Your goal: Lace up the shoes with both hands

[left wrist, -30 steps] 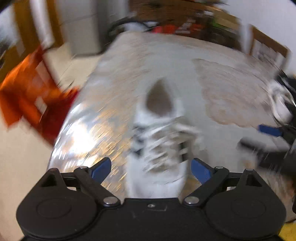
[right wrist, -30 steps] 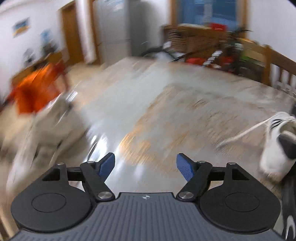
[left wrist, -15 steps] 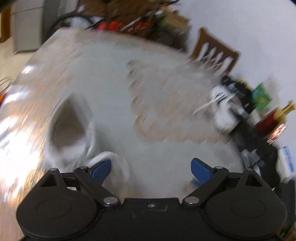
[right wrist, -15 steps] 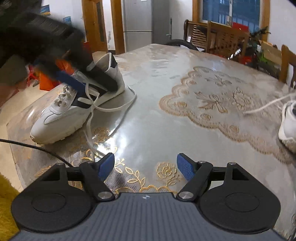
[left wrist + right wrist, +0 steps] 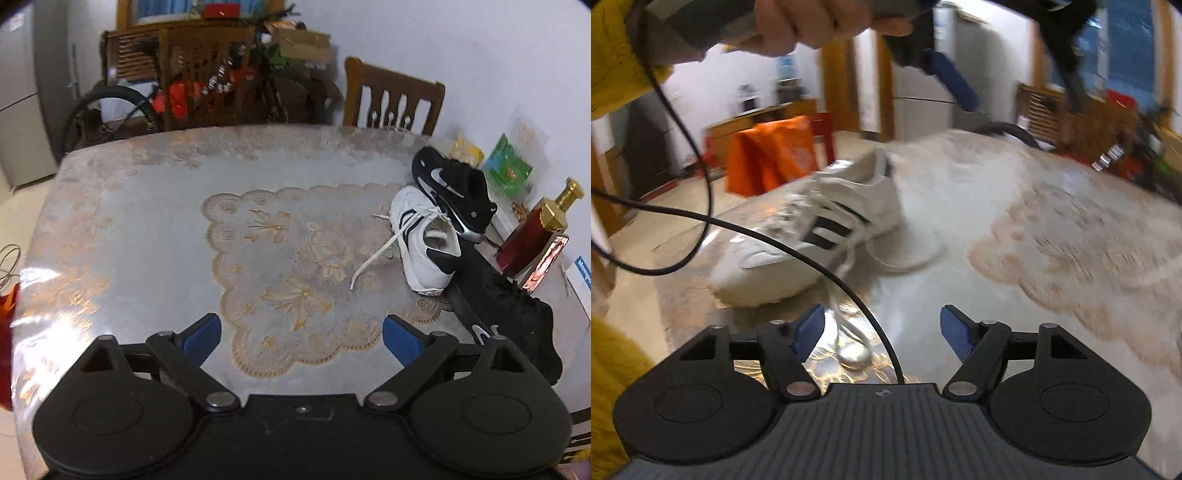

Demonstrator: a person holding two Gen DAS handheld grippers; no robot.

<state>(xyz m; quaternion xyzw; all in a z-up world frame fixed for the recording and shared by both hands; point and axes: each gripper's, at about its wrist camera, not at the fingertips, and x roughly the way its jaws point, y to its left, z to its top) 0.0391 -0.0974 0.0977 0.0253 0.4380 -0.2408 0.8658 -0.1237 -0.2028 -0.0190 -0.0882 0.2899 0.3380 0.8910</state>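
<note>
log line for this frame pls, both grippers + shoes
left gripper: open, empty, over table | right gripper: open, empty, jaws just narrowed | striped shoe: near edge, laces loose | second white shoe: far side

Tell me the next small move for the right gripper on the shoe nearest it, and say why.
Probably ease the right gripper forward and down to the loose lace trailing from the white striped shoe. Its jaws have just been closing slightly but stand open and empty, and the lace lies on the table just ahead. The left gripper, also open, faces away toward another white shoe.
</note>
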